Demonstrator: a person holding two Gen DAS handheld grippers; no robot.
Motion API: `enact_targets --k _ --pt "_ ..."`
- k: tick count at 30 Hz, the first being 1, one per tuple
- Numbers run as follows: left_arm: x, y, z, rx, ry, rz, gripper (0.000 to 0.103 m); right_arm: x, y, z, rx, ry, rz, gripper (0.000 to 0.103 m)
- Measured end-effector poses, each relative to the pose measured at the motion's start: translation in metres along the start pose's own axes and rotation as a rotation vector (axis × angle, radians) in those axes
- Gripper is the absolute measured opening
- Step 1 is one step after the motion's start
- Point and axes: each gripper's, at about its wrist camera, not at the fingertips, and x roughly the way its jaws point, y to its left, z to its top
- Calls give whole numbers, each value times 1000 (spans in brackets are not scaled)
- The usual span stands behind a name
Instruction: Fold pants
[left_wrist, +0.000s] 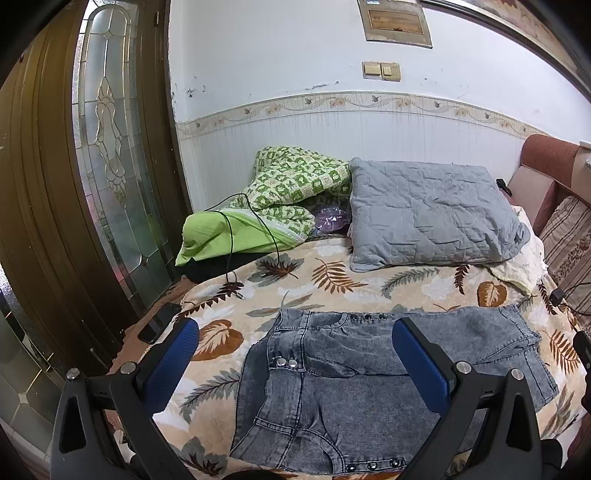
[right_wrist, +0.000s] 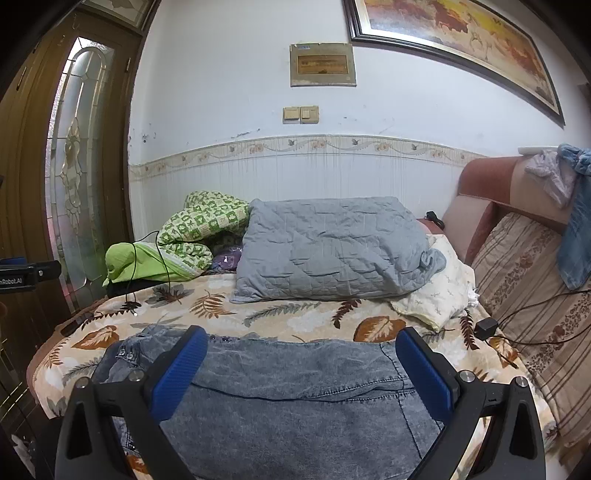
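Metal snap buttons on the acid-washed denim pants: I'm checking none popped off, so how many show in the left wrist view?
9 visible. Three dark snaps on the far edge, two silver snaps at the left fold, four snaps along the near edge. Folds may hide more.

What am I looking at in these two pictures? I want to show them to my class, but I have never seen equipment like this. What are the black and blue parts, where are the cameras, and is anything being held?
No robot here: a person carries a hand-held gripper in each hand, each with a wide-angle camera looking forward along its two blue-padded fingers. One picture comes from the left gripper, the other from the right gripper. Both have their jaws wide apart and hold nothing. Below them, grey-blue denim pants lie partly folded on a leaf-patterned blanket. Farther back sit a grey pillow and a green quilt.
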Motion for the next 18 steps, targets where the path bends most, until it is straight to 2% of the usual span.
enact_targets --k 13,18 --pt "20 -3 -6 7 33 2 103 16 -3 -7 15 41 3 103" --pt "46 -1 -13 7 101 -1 103 34 -12 -10 29 87 -6 103"
